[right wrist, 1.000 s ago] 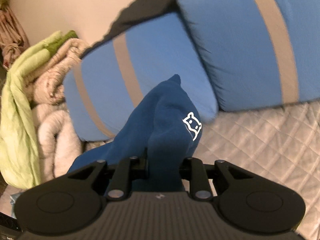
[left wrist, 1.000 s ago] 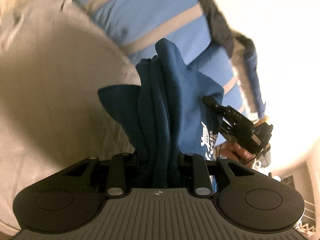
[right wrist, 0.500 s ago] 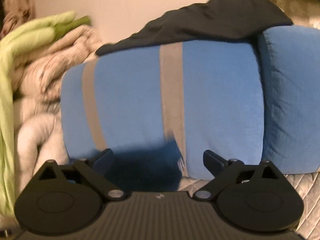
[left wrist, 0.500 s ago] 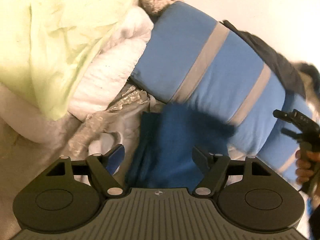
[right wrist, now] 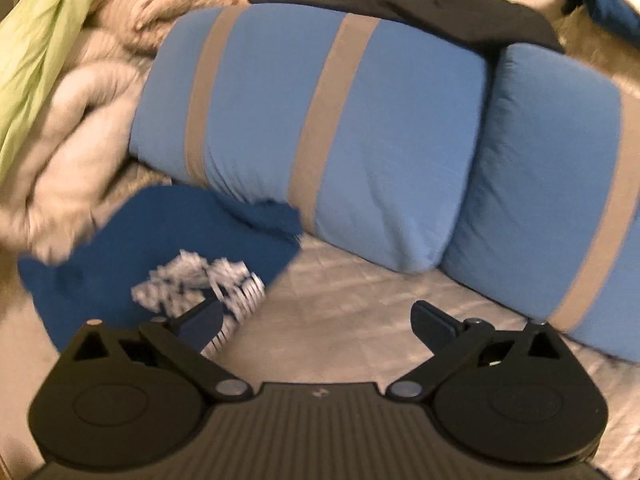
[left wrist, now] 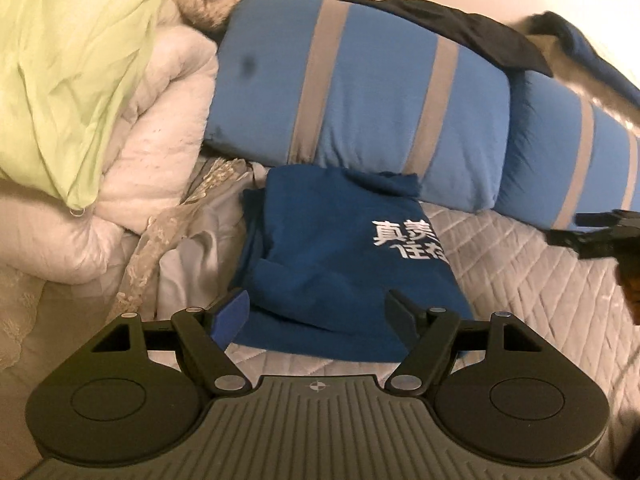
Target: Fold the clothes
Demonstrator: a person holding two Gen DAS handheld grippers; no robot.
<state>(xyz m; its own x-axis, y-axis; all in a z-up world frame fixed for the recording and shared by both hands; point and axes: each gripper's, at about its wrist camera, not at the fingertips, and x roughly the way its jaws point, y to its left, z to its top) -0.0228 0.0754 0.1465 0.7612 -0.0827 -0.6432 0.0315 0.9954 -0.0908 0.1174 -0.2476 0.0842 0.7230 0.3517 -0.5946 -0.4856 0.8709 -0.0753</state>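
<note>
A folded navy blue shirt (left wrist: 332,256) with white printed characters lies on the quilted bed, its far edge against a blue pillow. My left gripper (left wrist: 318,312) stands open just in front of its near edge, holding nothing. In the right wrist view the same shirt (right wrist: 160,248) appears blurred at the lower left. My right gripper (right wrist: 316,324) is open over the bare quilt, to the right of the shirt. The right gripper (left wrist: 596,236) also shows at the right edge of the left wrist view, with a hand behind it.
Two blue pillows with grey stripes (left wrist: 360,92) (right wrist: 560,184) line the back of the bed, a black garment (left wrist: 460,28) draped on top. A heap of pale green and white bedding (left wrist: 80,100) fills the left. Grey quilted bedspread (right wrist: 360,300) lies open to the right of the shirt.
Both grippers held the blue shirt up a second ago. They have opened and let it go, and it now lies folded on the bed by the pillow. Both grippers have drawn back.
</note>
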